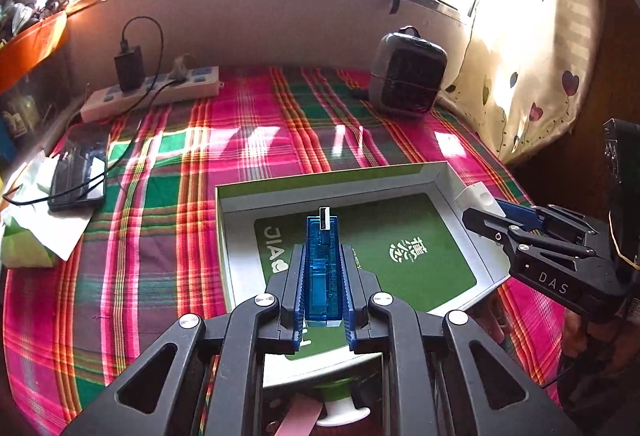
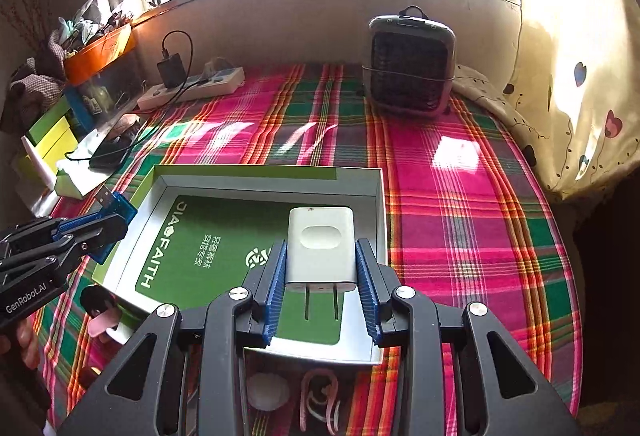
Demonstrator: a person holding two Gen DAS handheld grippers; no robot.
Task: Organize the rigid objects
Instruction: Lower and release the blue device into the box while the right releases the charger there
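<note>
**Blue and white, both clamped over the box**

Translucent blue plastic first: left gripper [image 1: 323, 278] clenched on a blue USB adapter [image 1: 322, 260], silver plug end pointing forward, body pinched between ribbed blue pads [image 1: 298, 300]. Held above the open box [image 1: 236, 236], over the green printed card lining its floor. Same adapter seen from the right wrist view [image 2: 116, 210] at the box's left rim, plug tilted up and away.

Right gripper [image 2: 322, 290] closed on a white charger [image 2: 321, 246], two flat prongs pointing back toward the camera, oval recess on the upper face. Poised over the near right part of the box [image 2: 382, 212]. From the left wrist view, charger [image 1: 480, 198] at the box's right wall, right gripper [image 1: 486, 214] reaching in from that side.

Beyond the box: pink, green and red plaid cloth [image 2: 460, 196] spread across the surface. Small grey fan heater [image 2: 410, 66] upright at the far edge. White power strip [image 1: 156, 92] far left, black plug block seated in it. Dark phone [image 1: 80, 168] at the left edge, cable attached. Curtain with heart print [image 2: 568, 76] at right.
</note>
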